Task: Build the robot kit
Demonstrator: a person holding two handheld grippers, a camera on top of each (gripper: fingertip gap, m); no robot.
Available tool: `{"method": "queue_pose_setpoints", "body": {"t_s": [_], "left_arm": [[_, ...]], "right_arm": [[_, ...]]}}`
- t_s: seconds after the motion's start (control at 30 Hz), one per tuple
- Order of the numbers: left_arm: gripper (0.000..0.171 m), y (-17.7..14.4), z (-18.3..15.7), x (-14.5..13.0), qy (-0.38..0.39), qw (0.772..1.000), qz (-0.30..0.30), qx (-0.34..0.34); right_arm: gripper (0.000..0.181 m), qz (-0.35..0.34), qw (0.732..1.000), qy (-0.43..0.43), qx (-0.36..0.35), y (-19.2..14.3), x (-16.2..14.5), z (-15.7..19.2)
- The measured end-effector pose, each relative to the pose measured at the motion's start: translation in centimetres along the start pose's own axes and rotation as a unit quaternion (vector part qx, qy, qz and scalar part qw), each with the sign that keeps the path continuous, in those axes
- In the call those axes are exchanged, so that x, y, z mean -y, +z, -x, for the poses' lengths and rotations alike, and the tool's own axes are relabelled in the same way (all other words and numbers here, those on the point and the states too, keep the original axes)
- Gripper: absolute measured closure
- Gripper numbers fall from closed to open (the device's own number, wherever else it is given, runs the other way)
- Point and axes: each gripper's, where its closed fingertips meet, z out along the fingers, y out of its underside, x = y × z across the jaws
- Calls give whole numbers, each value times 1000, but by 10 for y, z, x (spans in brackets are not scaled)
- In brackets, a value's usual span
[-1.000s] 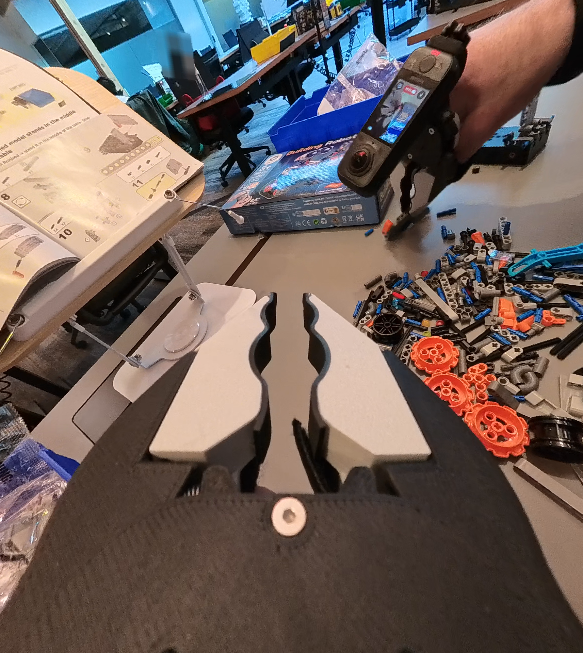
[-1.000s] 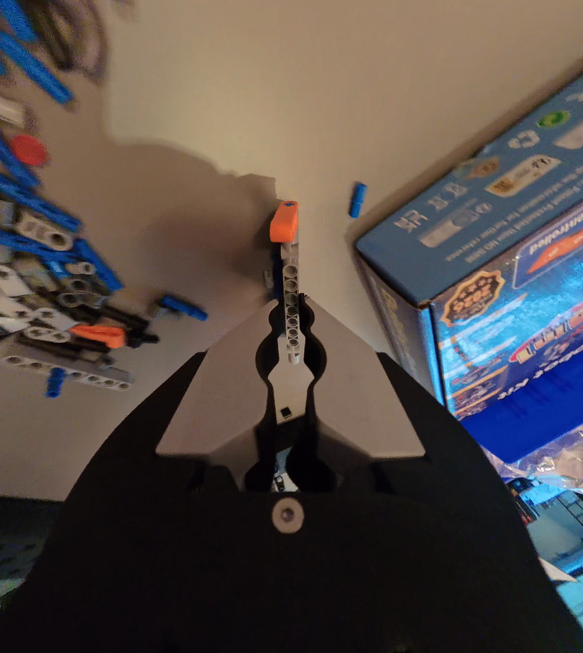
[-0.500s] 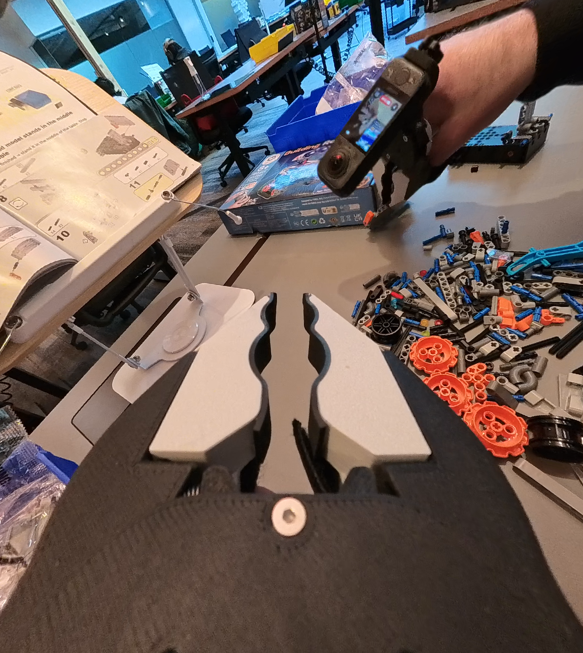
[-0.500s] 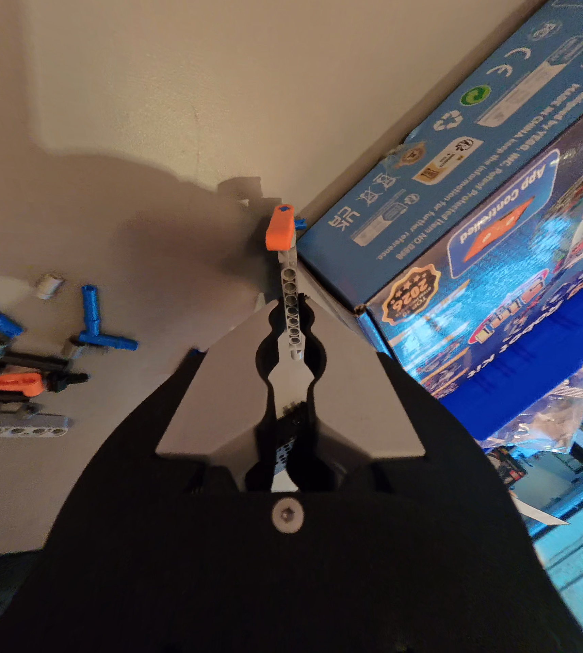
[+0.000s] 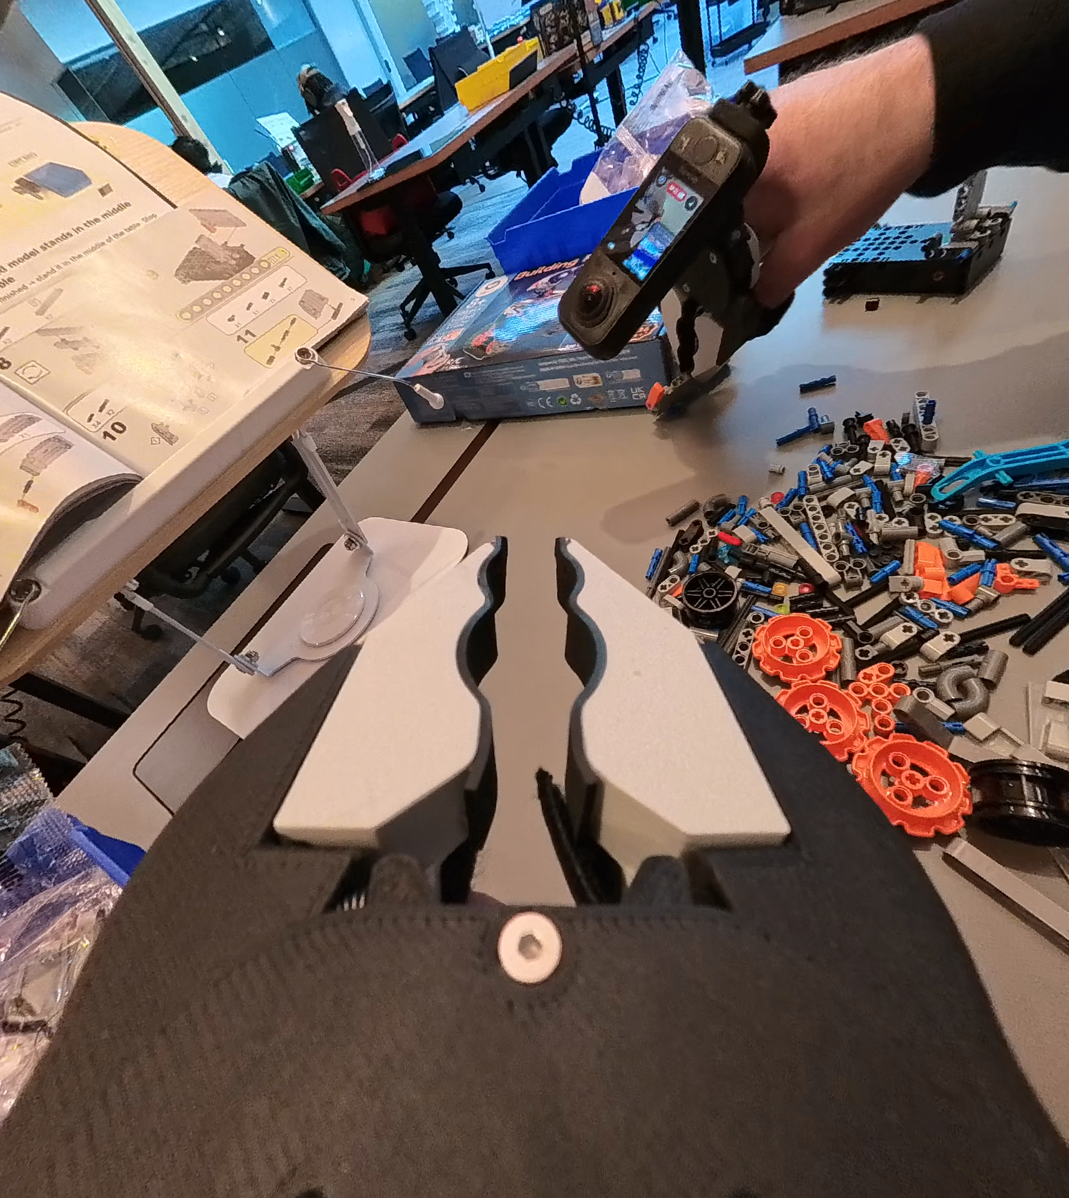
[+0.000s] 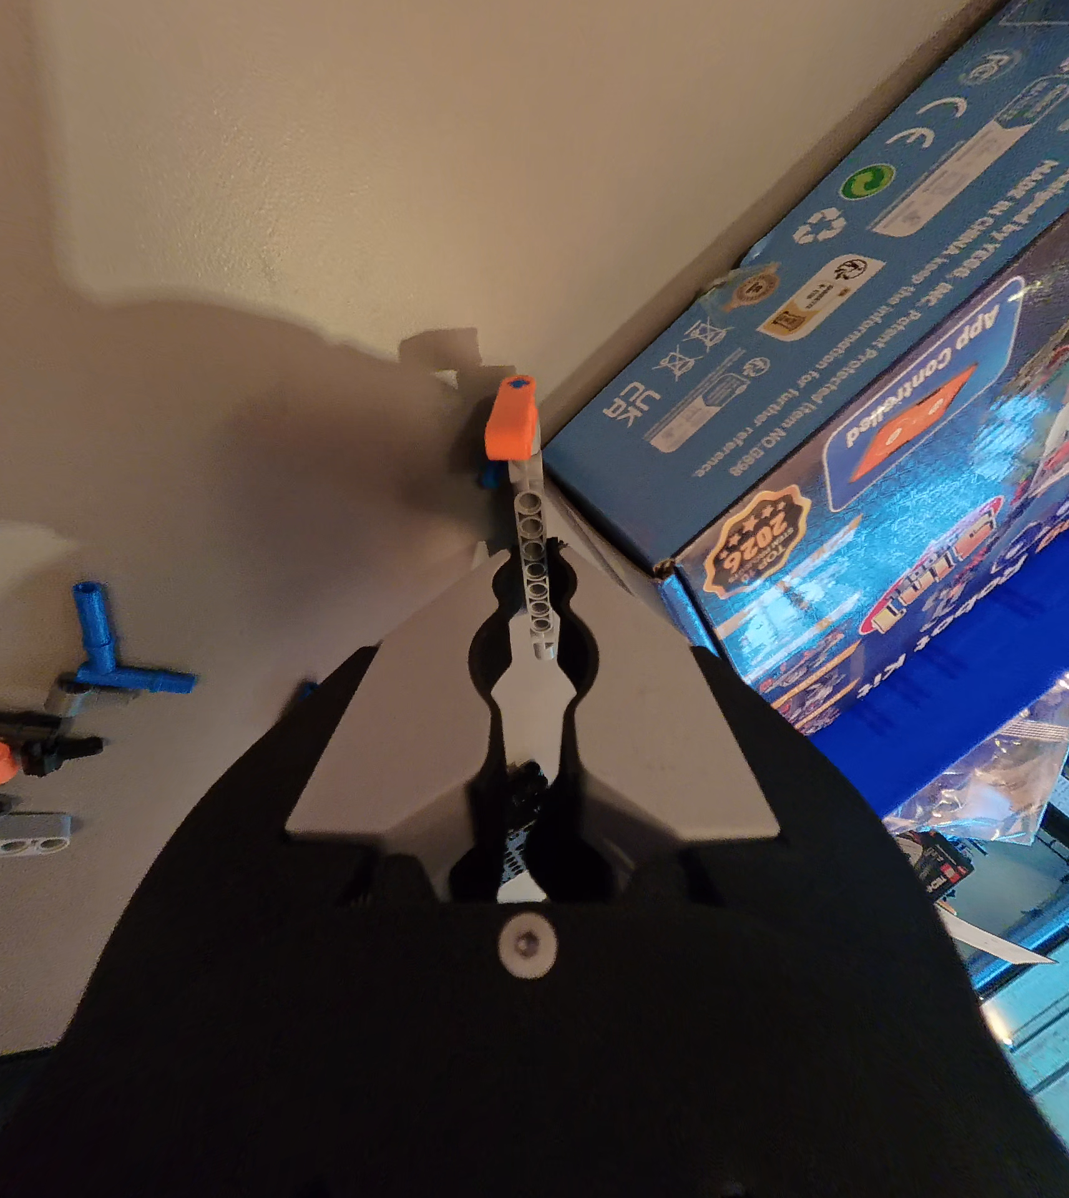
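Observation:
My right gripper [image 6: 535, 564] is shut on a grey holed beam [image 6: 535, 570] with an orange piece [image 6: 511, 418] on its far end. That end sits low over the table at the near corner of the blue kit box [image 6: 843, 389]. The left wrist view shows the right gripper [image 5: 690, 389], a hand and its camera beside the box [image 5: 538, 389]. My left gripper [image 5: 528, 551] is open and empty, hovering over bare table left of the parts pile [image 5: 907, 583].
An open instruction booklet [image 5: 97, 324] rests on a white stand [image 5: 337, 609] at the left. Plastic bags [image 5: 0, 940] lie at the near left. A dark partly built frame [image 5: 914, 256] sits far right. Loose blue pins [image 6: 110, 655] lie left of the right gripper. My right fingertips sit around 35 cm from my left ones.
The right gripper moved with the beam from open table toward the blue box, and its orange end now sits at the box corner. The left gripper has not moved.

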Motion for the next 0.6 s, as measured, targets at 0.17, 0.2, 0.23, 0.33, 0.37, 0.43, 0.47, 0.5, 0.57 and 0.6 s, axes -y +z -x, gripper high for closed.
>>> {"method": "queue_pose_setpoints", "body": {"t_s": [0.17,0.2,0.23,0.33,0.37,0.43,0.47,0.5,0.57,0.6], "left_arm": [[159,0,0,0,3,1000,0,0],[159,-1,0,0,3,1000,1,1],[159,-1,0,0,4,1000,1,2],[159,0,0,0,2,1000,1,1],[159,0,0,0,3,1000,2,1],[159,0,0,0,3,1000,2,1],[159,0,-1,0,3,1000,2,0],[159,1,-1,0,4,1000,2,0],[159,2,-3,-1,3,1000,2,-3],[159,2,-3,-1,4,1000,2,-4]], "right_arm": [[176,0,1000,-7,23,-1,0,5],[176,-4,999,-8,31,-3,1,8],[176,-8,999,-9,40,-5,1,13],[176,-13,998,-24,59,-15,1,31],[176,-16,997,-26,70,-18,1,37],[176,-15,996,-32,85,-24,-1,49],[176,-11,995,-36,90,-26,-3,55],[176,-11,994,-39,100,-30,-4,62],[176,-17,991,-45,122,-38,-4,78],[176,-18,991,-48,127,-42,-5,85]]}}
